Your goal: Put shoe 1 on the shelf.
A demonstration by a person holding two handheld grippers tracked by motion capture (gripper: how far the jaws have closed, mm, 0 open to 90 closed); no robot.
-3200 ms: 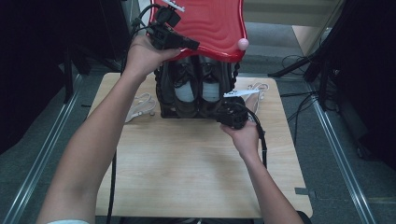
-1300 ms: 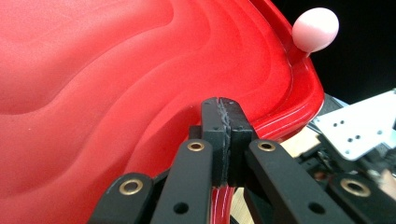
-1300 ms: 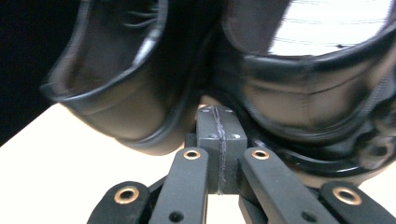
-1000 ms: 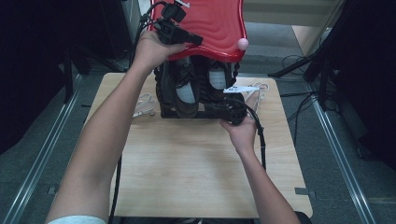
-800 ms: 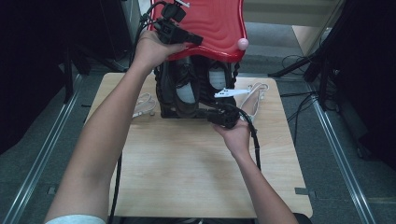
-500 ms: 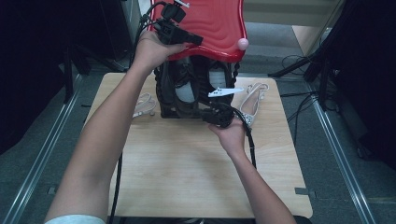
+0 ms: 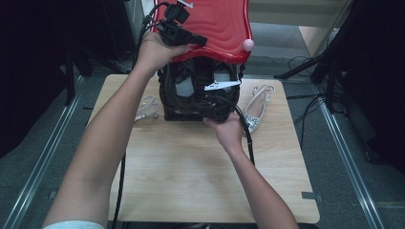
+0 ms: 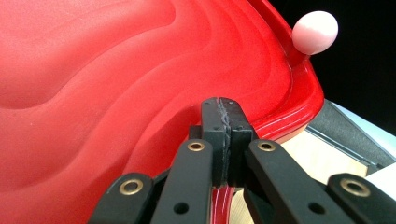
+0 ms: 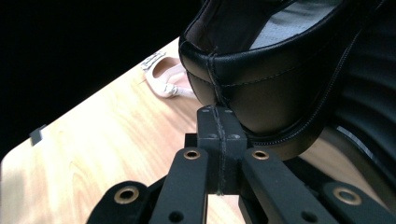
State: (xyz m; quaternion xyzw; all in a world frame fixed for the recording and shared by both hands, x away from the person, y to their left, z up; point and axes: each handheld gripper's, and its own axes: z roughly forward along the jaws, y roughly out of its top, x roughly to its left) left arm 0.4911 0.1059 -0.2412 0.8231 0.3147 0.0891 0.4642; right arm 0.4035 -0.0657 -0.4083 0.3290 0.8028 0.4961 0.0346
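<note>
Since the earlier frame our right gripper, jaws pressed together, slid leftward along the black shoe; left gripper, likewise closed, holds up the red lid. We judge the shoe still inside, unpulled.

red lid, black shoe, pink knob

Your left gripper is matte black, with a small boxy black block and a grey three-cornered plate on top. Your right gripper matches it, plate included. Each has flat black link arms pinned with brass-ringed rivets, ribbed pads, and a black cable trailing back. A pale sleeve edge shows on your left arm.
</note>
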